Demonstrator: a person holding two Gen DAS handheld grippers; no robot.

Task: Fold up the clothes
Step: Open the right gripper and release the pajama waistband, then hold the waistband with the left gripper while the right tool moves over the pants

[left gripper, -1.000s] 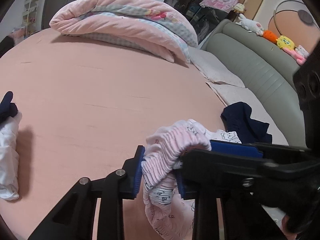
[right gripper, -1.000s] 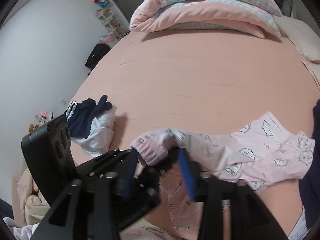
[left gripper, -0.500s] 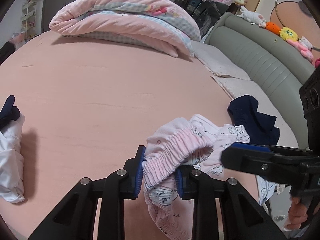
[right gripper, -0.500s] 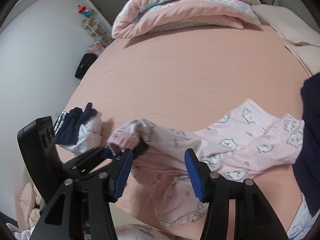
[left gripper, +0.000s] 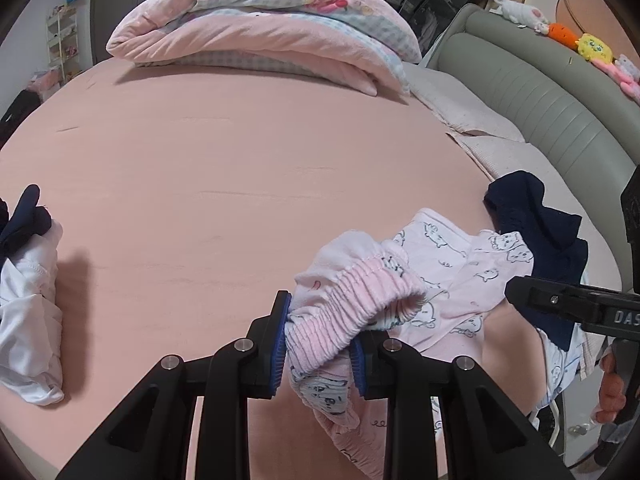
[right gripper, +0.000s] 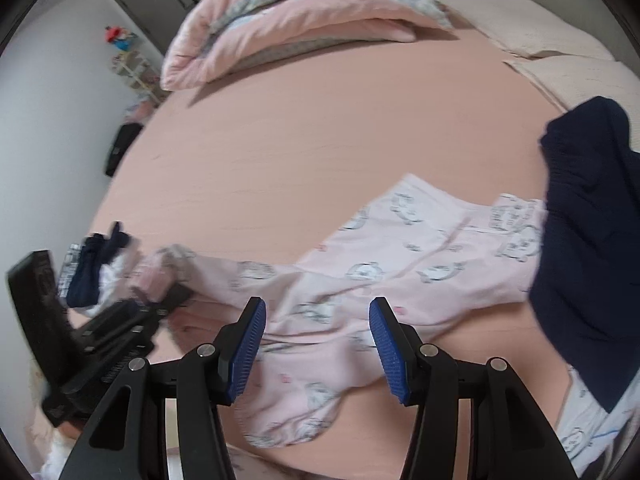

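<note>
1. pink cotton pyjama trousers with a grey animal print (right gripper: 400,276) lie on the pink bedsheet (left gripper: 240,184), long axis running from the gathered elastic waistband (left gripper: 352,304) at the left across to the right, by the dark navy garment (right gripper: 592,240).
2. left gripper (left gripper: 320,340) is pinching that waistband, lifted off the sheet.
3. right gripper (right gripper: 318,344) hangs spread over the trouser leg, blue pads clear of the cloth.
4. open sheet stretches beyond, up to the folded pink quilt (left gripper: 260,40); a white and navy clothes heap (left gripper: 28,292) sits at the left edge.
</note>
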